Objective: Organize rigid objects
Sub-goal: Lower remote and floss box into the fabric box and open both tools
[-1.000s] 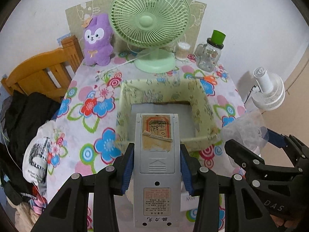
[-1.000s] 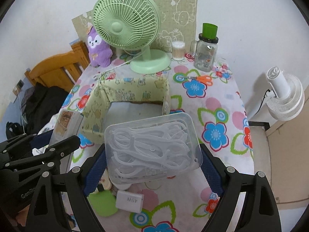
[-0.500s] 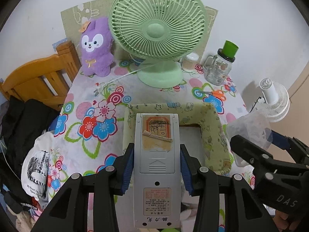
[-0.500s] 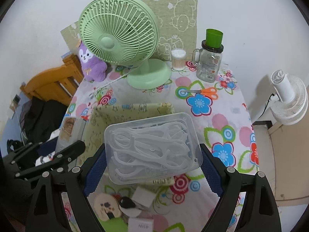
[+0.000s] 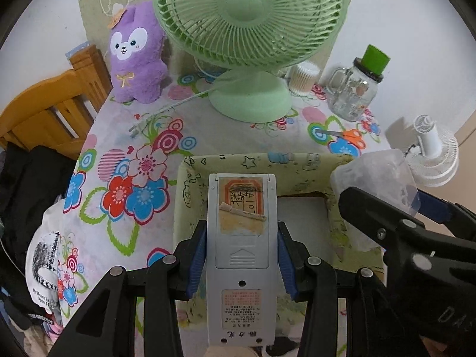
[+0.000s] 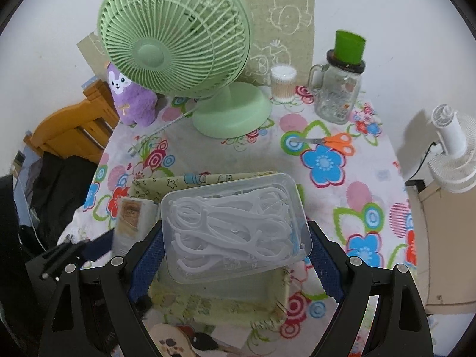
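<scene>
Left hand-held gripper (image 5: 241, 255) clamps a grey remote (image 5: 241, 255); right hand-held gripper (image 6: 236, 253) grips a clear box (image 6: 235, 226) above the fabric bin (image 5: 297, 163).

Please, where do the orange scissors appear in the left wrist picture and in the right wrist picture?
Left wrist view: orange scissors at right, upper half, flat on the tablecloth, below the glass jar.
Right wrist view: scissors right of centre, below the jar.
Shared landmark: the green fan.

Even, soft indoor light; strong fisheye bending with dark vignetted corners
</scene>
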### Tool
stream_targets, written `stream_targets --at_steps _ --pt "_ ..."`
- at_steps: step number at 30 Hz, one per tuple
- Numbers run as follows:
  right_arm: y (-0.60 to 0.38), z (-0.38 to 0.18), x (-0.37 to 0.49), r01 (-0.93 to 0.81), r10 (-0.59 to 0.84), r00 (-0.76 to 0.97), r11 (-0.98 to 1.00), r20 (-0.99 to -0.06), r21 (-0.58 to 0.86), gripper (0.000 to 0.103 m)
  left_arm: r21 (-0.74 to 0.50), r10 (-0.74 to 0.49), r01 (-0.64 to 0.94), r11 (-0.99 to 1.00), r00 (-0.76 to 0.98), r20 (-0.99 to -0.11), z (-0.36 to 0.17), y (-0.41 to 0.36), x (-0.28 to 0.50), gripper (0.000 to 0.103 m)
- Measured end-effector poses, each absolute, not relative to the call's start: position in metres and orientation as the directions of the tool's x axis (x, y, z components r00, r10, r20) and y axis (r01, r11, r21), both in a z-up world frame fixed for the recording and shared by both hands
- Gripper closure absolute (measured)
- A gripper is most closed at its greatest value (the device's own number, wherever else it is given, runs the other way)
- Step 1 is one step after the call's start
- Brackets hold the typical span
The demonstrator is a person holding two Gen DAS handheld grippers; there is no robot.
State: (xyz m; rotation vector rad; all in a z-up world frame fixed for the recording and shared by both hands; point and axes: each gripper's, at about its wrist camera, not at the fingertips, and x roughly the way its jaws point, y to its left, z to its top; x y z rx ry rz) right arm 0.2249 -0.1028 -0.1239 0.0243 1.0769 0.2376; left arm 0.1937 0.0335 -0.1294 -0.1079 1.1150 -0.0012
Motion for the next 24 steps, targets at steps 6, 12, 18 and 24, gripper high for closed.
stream_targets --at_steps 6,12,18,24 --pt "-0.100 -0.141 0.240 -0.150 0.204 0.426 0.977 -0.881 0.154 0.013 -0.101 -0.064 -0.063 0.993 0.433 -0.899 -0.140 0.032 0.200 0.058" --pt "-0.094 -0.158 0.248 -0.115 0.155 0.409 0.986 -0.899 0.118 0.013 -0.101 -0.071 -0.052 0.993 0.411 -0.909 -0.153 0.032 0.206 0.058" --pt "-0.083 -0.162 0.250 -0.101 0.084 0.441 0.994 -0.894 0.044 0.012 -0.104 -0.087 -0.021 0.994 0.395 -0.915 -0.159 0.031 0.210 0.057" --pt "-0.076 -0.166 0.253 -0.090 0.053 0.458 0.996 -0.888 0.013 0.010 -0.082 -0.082 0.018 0.996 0.432 -0.898 -0.149 0.029 0.210 0.025"
